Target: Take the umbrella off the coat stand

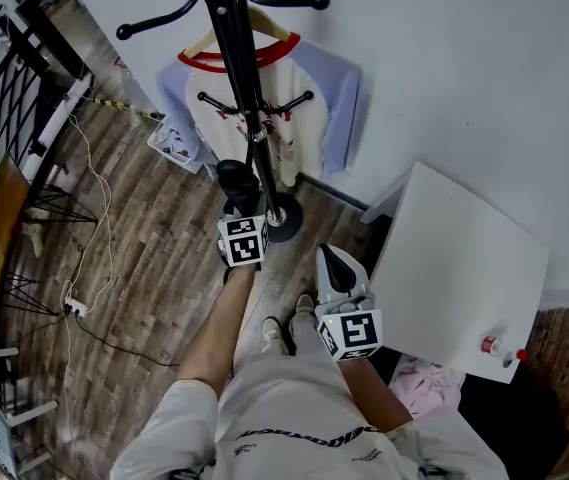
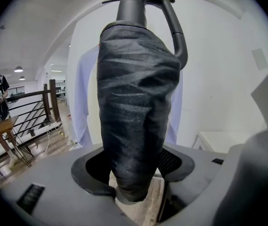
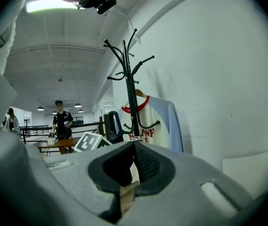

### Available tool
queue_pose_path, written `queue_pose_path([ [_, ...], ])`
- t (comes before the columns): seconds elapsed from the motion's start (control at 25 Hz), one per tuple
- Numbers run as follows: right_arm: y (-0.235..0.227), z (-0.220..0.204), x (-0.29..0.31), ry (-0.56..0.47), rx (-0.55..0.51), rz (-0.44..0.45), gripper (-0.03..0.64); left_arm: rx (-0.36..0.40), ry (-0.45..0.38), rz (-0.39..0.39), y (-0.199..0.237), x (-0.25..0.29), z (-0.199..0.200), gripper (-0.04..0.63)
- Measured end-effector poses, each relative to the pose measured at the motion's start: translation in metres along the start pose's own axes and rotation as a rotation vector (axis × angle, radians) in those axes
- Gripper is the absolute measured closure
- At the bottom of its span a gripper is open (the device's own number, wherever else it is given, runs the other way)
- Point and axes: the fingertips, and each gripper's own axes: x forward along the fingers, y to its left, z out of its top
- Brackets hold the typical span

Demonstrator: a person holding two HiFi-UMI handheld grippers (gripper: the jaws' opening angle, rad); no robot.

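"Against the white wall, what do you have?"

"I've got the black coat stand upright on the wood floor. A white table is off to its right, and a white shirt with pale blue sleeves hangs on a hanger behind the pole."

"And the umbrella?"

"Folded, black, upright, just beside the pole (whether its curved handle touches a hook I can't tell). My left gripper is clamped on the wrapped canopy, both pads pressing the cloth."

"The other claw?"

"My right gripper is nearer the wearer, apart from the stand, jaws together with nothing between them."
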Motion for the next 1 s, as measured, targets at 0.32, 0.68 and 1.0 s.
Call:
queue_pose_path([
  [0.32, 0.012, 0.014, -0.007, -0.013, -0.029, 0.011, 0.62, -0.014, -0.021, -0.019, -0.006, -0.041, 0.016, 0.339],
  [0.68, 0.027, 0.028, -0.017, -0.025, -0.038, 0.044, 0.62, -0.003, -0.066, -0.036, -0.013, -0.094, 0.033, 0.34],
  [1.0, 0.041, 0.042, -0.025, -0.048, -0.044, 0.06, 0.618, -0.027, -0.109, -0.07, -0.019, -0.138, 0.048, 0.339],
])
